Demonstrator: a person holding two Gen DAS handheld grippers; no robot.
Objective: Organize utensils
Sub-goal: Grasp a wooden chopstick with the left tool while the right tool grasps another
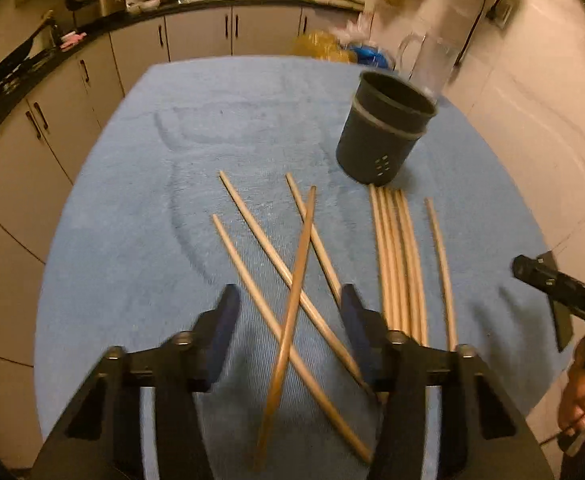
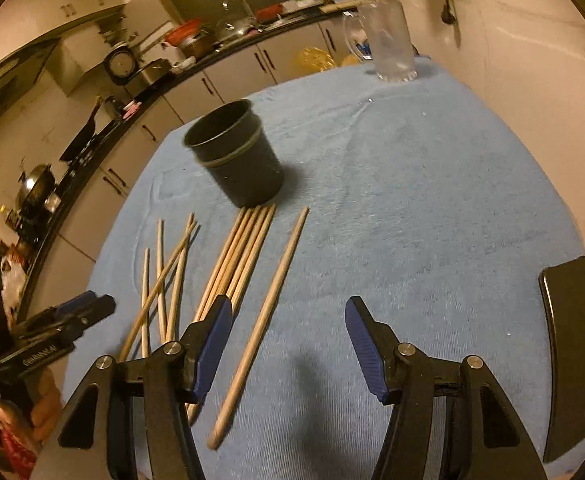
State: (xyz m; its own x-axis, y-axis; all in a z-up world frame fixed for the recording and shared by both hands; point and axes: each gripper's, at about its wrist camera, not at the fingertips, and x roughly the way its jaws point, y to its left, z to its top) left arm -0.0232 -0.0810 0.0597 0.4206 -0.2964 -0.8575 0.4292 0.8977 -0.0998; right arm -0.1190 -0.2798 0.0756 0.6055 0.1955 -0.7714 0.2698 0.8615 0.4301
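Closest to the left wrist camera, the left claw (image 1: 288, 316) has its blue pads (image 1: 226, 332) apart and hangs over a messy crossed pile of wooden chopsticks (image 1: 292, 280). A darker brown chopstick (image 1: 292, 304) lies on top of three paler ones and runs right up through the gap, but neither pad looks like it's pressing on it, so nothing is clamped. Just off at 3 o'clock from that pile there's a neat bundle of chopsticks (image 1: 400, 264) lying side by side, and one single chopstick (image 1: 442, 268) lies a bit apart further toward 3 o'clock. From the right wrist camera, the right claw (image 2: 288, 344) is also standing apart and empty, with that single chopstick (image 2: 268, 312) lying on the cloth between its pads, nearer the left one and touching neither. The other claw pokes in at about 9 o'clock there, with a hand (image 2: 32, 412) gripping its handle. Everything sits on a table covered with a blue cloth (image 2: 412, 200). Further back, the tips of the bundle end right at the foot of a dark round utensil holder (image 1: 384, 128), which stands upright and looks empty. Past that, at the far edge around 1 o'clock, is a clear glass jug (image 2: 392, 44). A dark flat thing (image 2: 572, 352) sits at the 3 o'clock edge, can't tell what it is.
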